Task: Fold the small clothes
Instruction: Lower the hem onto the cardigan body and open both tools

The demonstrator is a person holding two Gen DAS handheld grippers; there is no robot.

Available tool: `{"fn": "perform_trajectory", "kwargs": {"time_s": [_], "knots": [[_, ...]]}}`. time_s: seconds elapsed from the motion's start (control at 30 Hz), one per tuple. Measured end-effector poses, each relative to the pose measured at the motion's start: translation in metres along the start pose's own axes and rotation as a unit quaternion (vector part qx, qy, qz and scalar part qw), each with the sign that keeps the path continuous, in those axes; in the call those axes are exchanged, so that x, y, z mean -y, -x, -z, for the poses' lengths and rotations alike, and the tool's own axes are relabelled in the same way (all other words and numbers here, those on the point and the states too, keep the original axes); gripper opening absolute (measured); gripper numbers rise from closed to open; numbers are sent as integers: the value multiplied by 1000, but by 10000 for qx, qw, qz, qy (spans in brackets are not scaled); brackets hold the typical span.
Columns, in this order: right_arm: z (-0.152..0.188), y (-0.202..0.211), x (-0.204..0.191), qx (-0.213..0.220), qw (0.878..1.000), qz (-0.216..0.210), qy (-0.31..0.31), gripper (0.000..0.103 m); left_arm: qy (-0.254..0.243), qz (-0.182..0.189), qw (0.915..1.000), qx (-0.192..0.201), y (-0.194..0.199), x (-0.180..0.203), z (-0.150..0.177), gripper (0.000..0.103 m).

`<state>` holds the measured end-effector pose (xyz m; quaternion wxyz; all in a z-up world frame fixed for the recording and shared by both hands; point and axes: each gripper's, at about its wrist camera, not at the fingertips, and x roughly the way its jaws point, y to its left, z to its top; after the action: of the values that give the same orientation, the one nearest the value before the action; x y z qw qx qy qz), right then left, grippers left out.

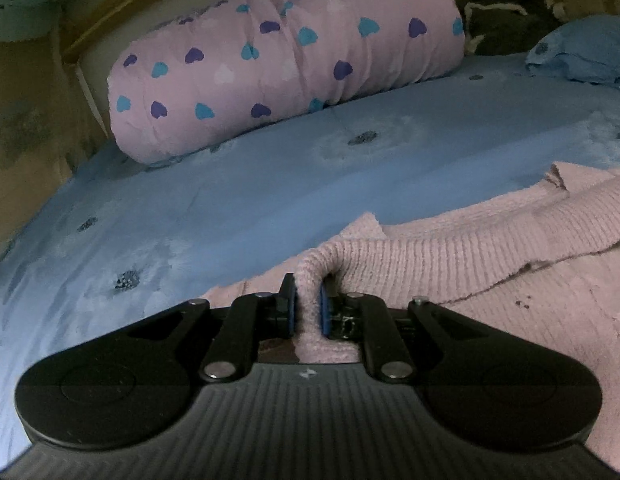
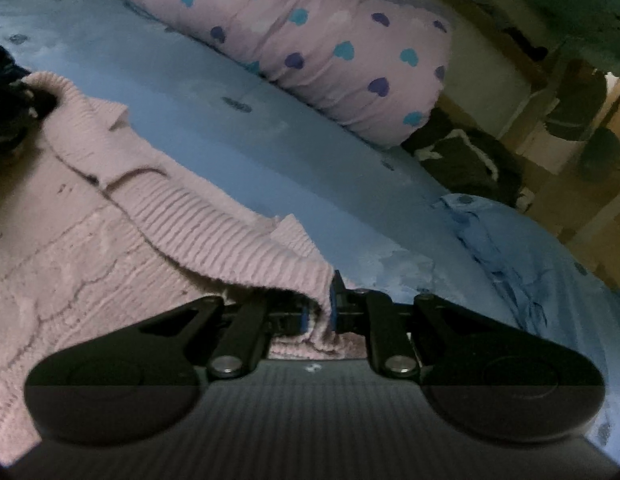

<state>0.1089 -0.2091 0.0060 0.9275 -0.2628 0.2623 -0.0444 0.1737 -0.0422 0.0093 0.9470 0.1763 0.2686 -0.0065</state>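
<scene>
Left tool (image 1: 306,309) clenched on a pinch of ribbed hem; right tool (image 2: 318,312) likewise, gripping the same pink knit sweater (image 2: 109,220). Spread flat on the blue bed (image 1: 189,200), well short of the heart-print bolster (image 1: 285,60) near the far edge. Soft, light, stretchy (likely sagging between grips); best taken at the firmer ribbed edge.

Each wrist camera sat low and close behind its gripper, facing forward across the bed (image 1: 189,208). Both views shared the pink knit garment (image 1: 490,248) and the heart-print bolster (image 2: 330,44) beyond.
</scene>
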Motion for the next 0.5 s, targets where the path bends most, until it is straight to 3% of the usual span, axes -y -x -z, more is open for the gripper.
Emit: {"fn": "perform_trajectory", "kwargs": {"time_s": [0.13, 0.2, 0.27, 0.3, 0.5], "knots": [[-1, 0, 11, -40, 9991, -317, -266, 15, 0, 90, 10000, 27, 12, -7, -1, 20], [-1, 1, 21, -80, 9969, -573, -529, 15, 43, 120, 9999, -13, 20, -14, -4, 34], [-1, 4, 30, -92, 9945, -712, -761, 21, 89, 122, 9999, -5, 30, -22, -8, 41], [-2, 5, 34, -103, 9929, -786, -883, 26, 129, 121, 9998, -23, 37, -27, -9, 42], [-3, 32, 58, -90, 9806, -1120, -1609, 30, 351, 371, 9985, -172, 75, -54, -11, 46]]}}
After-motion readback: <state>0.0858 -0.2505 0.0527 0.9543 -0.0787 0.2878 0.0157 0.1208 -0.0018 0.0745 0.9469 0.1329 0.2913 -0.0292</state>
